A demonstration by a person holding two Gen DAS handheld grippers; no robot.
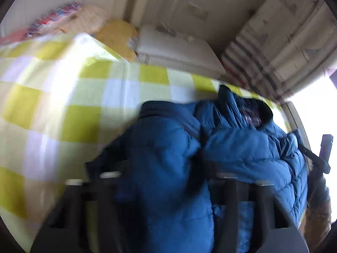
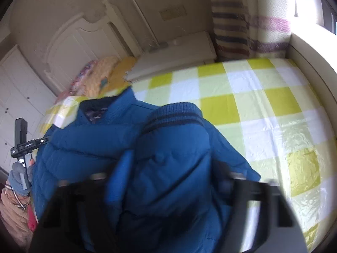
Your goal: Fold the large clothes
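A blue puffer jacket [image 1: 168,147] [image 2: 168,147] lies bunched on a bed with a yellow and white checked sheet [image 1: 63,97] [image 2: 252,105]. In the left wrist view my left gripper [image 1: 166,178] is shut on a padded fold, and a sleeve with a ribbed, dark-striped cuff [image 1: 168,111] rises over it. My right gripper [image 2: 166,177] is likewise shut on jacket fabric below a cuff [image 2: 174,113]. The fabric hides both pairs of fingertips. The dark-lined collar [image 1: 250,113] [image 2: 94,109] sits farther back. A gloved hand [image 2: 19,177] shows at the jacket's left edge.
A white nightstand [image 1: 179,48] [image 2: 174,57] stands beyond the bed's far edge. Orange patterned pillows [image 1: 84,19] [image 2: 101,76] lie by a white headboard [image 2: 84,38]. A striped curtain [image 1: 273,42] [image 2: 242,27] hangs by a bright window. Bare sheet spreads beside the jacket.
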